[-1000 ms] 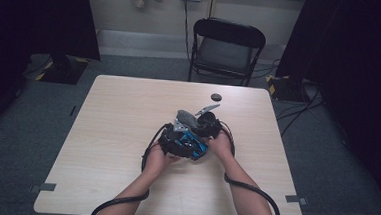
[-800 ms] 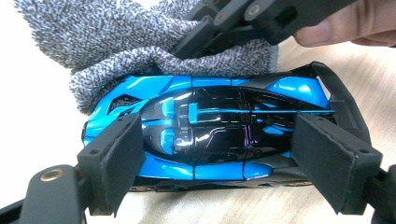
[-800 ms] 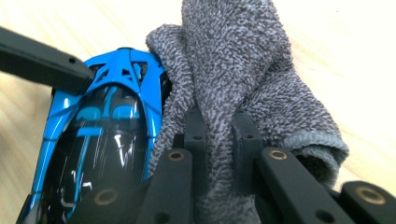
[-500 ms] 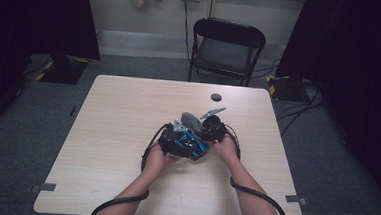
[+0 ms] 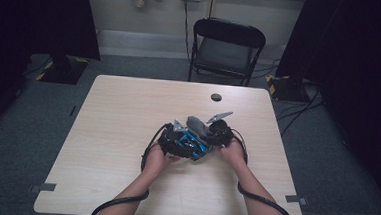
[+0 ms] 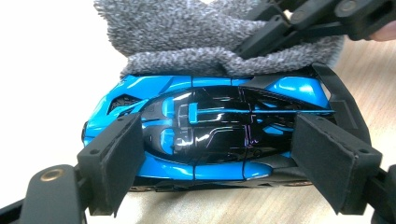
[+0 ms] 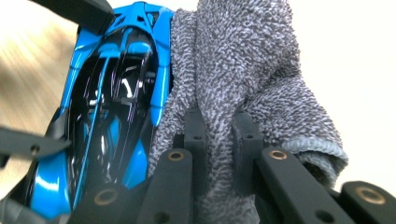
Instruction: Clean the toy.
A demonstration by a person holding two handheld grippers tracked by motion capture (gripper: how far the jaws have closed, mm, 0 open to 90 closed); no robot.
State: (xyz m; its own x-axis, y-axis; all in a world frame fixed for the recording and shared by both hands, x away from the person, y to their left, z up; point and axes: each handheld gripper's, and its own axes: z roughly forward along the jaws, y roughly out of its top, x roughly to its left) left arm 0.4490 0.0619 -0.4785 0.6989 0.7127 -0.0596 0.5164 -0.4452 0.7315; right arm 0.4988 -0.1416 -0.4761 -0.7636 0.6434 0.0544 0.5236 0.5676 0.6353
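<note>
While left tongs [image 6: 224, 158] clamp the car [image 6: 219, 126], right tongs [image 7: 219, 140] (closed) pinch cloth [image 7: 243, 60].

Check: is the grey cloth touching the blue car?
Touching. In the left gripper view the cloth lies pressed along the car body's far edge with no gap; the right gripper view shows it against the car's side too.

grey cloth [image 6: 219, 42] hides the toy car's [image 6: 210, 135] far side.
</note>
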